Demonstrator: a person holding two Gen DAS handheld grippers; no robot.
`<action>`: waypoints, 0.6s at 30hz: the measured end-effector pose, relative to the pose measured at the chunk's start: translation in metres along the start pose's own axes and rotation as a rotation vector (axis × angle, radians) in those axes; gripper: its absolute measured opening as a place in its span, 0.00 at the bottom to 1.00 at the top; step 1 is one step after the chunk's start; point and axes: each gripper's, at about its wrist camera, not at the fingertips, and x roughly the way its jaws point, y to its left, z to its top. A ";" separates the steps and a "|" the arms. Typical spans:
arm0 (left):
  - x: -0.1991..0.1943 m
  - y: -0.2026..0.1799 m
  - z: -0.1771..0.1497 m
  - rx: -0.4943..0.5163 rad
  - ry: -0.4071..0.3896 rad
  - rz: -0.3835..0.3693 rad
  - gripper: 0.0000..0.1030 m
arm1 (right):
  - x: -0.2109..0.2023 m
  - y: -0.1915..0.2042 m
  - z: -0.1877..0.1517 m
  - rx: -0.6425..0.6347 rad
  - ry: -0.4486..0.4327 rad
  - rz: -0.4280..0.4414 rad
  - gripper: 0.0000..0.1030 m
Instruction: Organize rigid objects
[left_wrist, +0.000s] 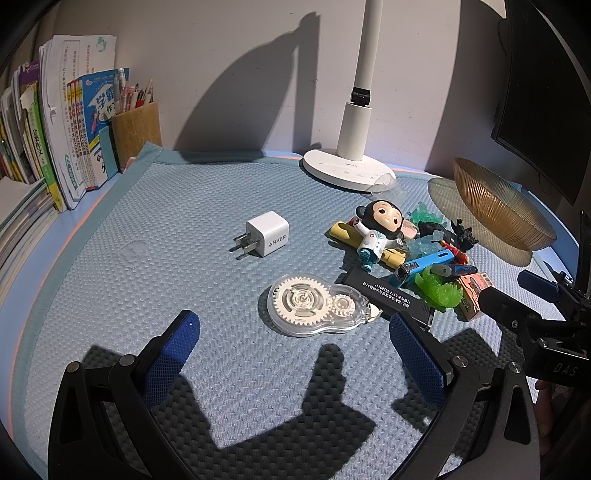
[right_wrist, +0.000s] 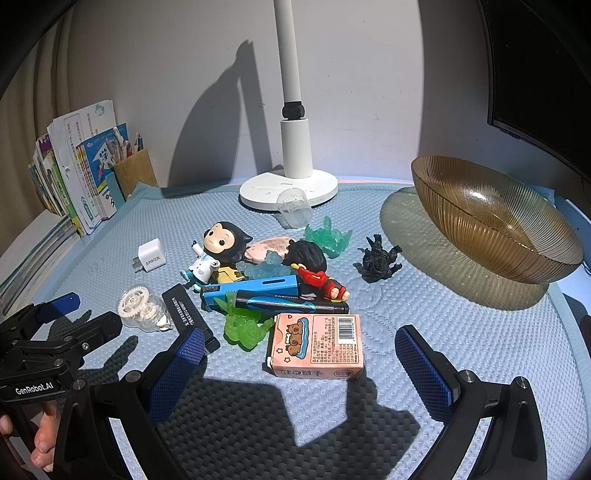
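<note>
2 grippers of mine hang above the blue mat (right_wrist: 461, 325), both with jaws spread wide and nothing between them: my left gripper (left_wrist: 295, 332) and my right gripper (right_wrist: 299, 343). Taking the pink box (right_wrist: 317, 345) as my landmark, it lies flat just ahead of my right gripper, at the near edge of a heap of small things. Touching the box's left corner is a green translucent toy (right_wrist: 243, 328), and left of that a black bar (right_wrist: 184, 310) with white print, then the clear correction-tape dispenser (left_wrist: 314, 304), which sits just ahead of my left gripper. Just behind the box lie a dark marker (right_wrist: 291, 301) and a blue case (right_wrist: 251, 290), with a big-headed doll in a white coat (right_wrist: 218, 251) farther back. Well left of the box the white Anker charger (left_wrist: 266, 238) stands alone. Behind and right of the box is a small black figure (right_wrist: 378, 264), and beyond that the amber ribbed bowl (right_wrist: 491, 221). Farthest back stands the white lamp base (right_wrist: 288, 188).
</note>
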 end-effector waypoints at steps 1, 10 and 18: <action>0.000 0.000 0.000 0.000 0.000 0.000 0.99 | 0.000 0.000 0.000 0.000 0.000 0.000 1.00; 0.000 0.000 0.000 0.000 0.000 -0.001 0.99 | 0.000 0.000 -0.001 0.000 0.001 -0.001 1.00; 0.000 0.000 0.000 0.000 0.000 -0.002 0.99 | -0.001 0.001 -0.002 -0.002 0.003 0.000 1.00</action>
